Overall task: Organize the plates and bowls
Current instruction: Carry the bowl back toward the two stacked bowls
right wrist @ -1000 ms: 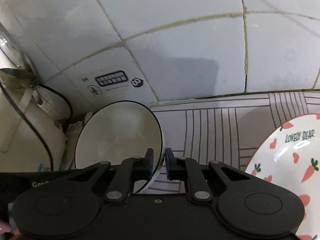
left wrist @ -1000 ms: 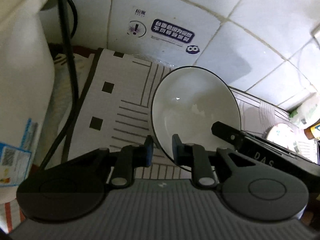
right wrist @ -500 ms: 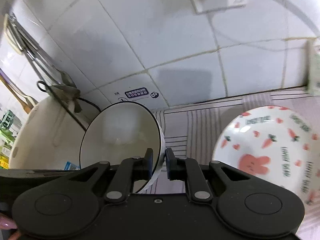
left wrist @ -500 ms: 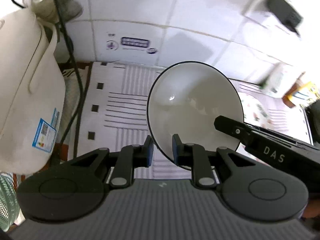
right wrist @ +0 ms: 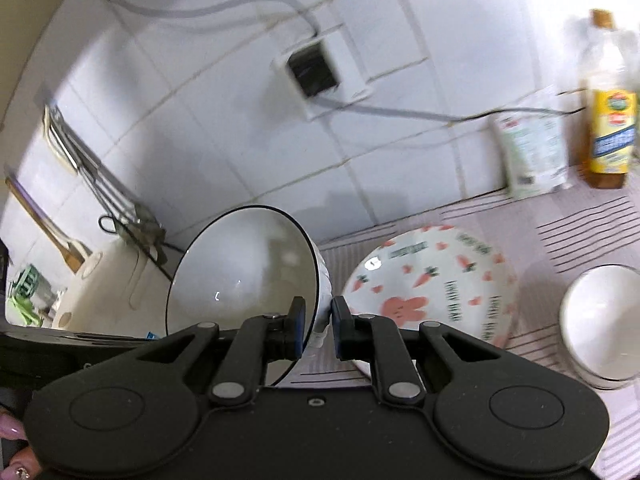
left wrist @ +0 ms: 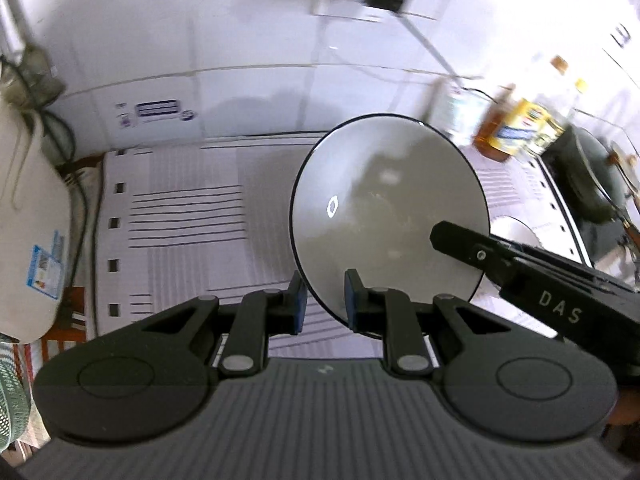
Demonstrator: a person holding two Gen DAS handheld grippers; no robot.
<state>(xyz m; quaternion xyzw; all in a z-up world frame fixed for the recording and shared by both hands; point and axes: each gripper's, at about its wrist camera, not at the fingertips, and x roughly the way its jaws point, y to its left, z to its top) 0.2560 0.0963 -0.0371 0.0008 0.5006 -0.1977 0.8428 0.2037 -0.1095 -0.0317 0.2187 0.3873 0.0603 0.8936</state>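
A white bowl with a thin black rim [left wrist: 388, 216] hangs in the air above the striped mat, held by both grippers at once. My left gripper [left wrist: 323, 300] is shut on its near rim. In the left wrist view the right gripper's finger [left wrist: 480, 254] reaches in across the bowl's right side. In the right wrist view the same bowl [right wrist: 244, 280] is tilted, and my right gripper [right wrist: 318, 326] is shut on its right rim. A carrot-and-rabbit patterned plate [right wrist: 432, 288] lies on the mat to the right, with a small white bowl [right wrist: 604, 316] beyond it.
A striped mat [left wrist: 180, 216] covers the counter below a white tiled wall. A cream appliance [left wrist: 28, 232] stands at the left with cords. Oil bottles [right wrist: 610, 108] and a pouch [right wrist: 532, 148] stand at the back right. A dark pot [left wrist: 592, 184] sits far right.
Both grippers have risen and drawn back from the wall with the bowl between them. The patterned plate, the small bowl and the bottles have come into view.
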